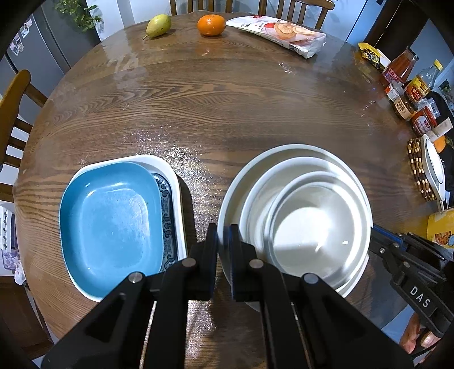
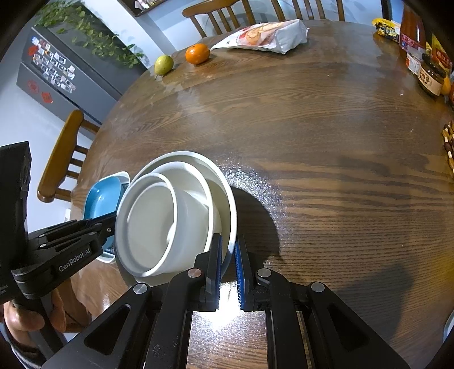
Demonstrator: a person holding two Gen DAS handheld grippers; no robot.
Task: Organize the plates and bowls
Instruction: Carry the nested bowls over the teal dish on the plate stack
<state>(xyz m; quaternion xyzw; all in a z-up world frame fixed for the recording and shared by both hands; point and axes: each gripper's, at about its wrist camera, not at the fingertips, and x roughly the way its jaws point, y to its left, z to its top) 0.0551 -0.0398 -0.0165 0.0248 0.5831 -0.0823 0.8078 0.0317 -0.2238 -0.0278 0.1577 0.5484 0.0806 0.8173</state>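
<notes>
Gripping opposite edges of a nested stack of white bowls [image 1: 295, 215], both tools meet at the near side of the round wooden tabletop [image 1: 227, 108]. The left gripper [image 1: 224, 244] has its fingers [image 1: 211, 241] clamped on the stack's left rim, one pad outside and one inside the outermost bowl. The right gripper [image 2: 227, 255] has its blue-padded fingers [image 2: 218, 255] closed on the right rim of the same outer bowl, the rim passing between the pads. Each tool appears in the other's view: the right one at the stack's right edge [image 1: 397, 255], the left one at its left edge [image 2: 107, 224], with a person's hand [image 2: 25, 318] on its handle.

The stack comprises three bowls, smallest innermost. Just beside it, on the left, a blue rectangular dish [image 1: 110, 224] sits inside a white dish with a blue patterned border [image 1: 170, 204].

At the far edge lie a pear [image 1: 158, 25], an orange [image 1: 211, 25] and a snack packet [image 1: 281, 34]. Jars and bottles [image 1: 408, 93] crowd the right margin, near a beaded trivet [image 1: 420, 167].
</notes>
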